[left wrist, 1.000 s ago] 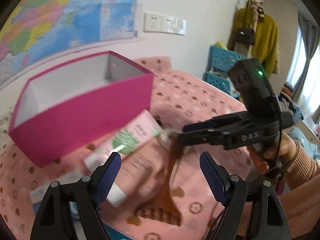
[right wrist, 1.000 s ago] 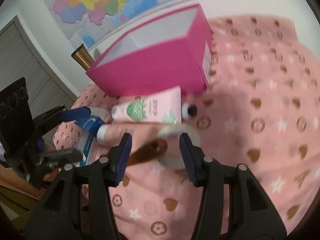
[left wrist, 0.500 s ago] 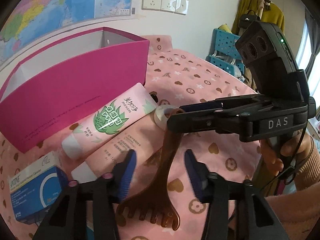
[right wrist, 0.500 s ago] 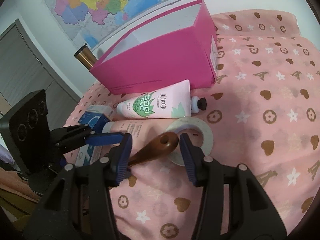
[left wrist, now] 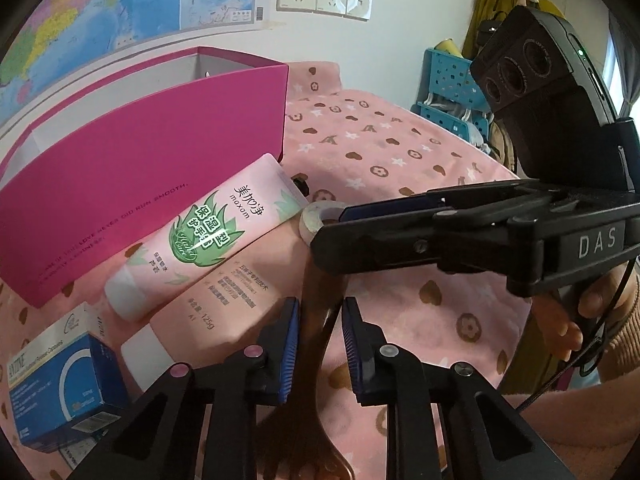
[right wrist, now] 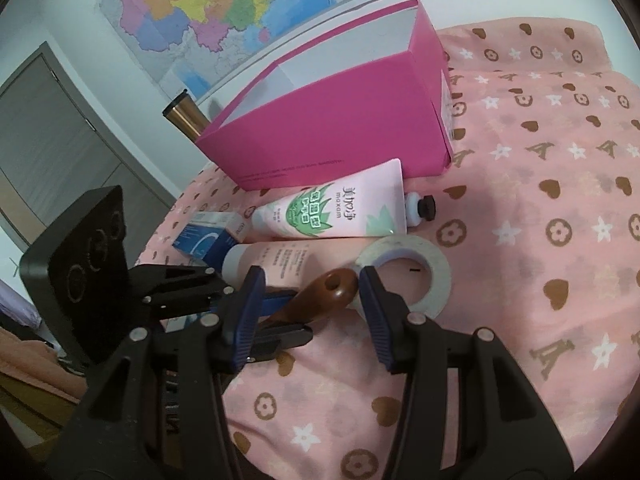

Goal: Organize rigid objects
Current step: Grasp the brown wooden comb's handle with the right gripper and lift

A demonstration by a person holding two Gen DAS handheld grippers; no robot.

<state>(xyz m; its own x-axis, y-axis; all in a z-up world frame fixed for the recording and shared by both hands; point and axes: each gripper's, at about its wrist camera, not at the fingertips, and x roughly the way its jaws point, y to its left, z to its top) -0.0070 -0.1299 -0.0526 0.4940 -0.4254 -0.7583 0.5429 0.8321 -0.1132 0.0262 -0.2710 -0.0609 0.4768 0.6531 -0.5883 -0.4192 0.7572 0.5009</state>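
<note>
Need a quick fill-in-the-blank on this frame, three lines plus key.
1. The brown comb has its handle between the fingers of ___ grippers, the left gripper and the right gripper.
2. ___ pink tubes lie in front of the open box.
3. The small carton beside them is mostly ___.

Missing: both; two; blue

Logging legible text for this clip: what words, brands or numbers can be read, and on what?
"DAS": side of the right gripper.
"maxam": green-leaf tube.
"125g": plain pink tube.
"ANTONE", uncertain: blue box.
"LOVE NEVER DID RUN SMOOTH", partly legible: pink box.
Chinese print on both tubes, the blue box's small print and the wall map: too small to read.
</note>
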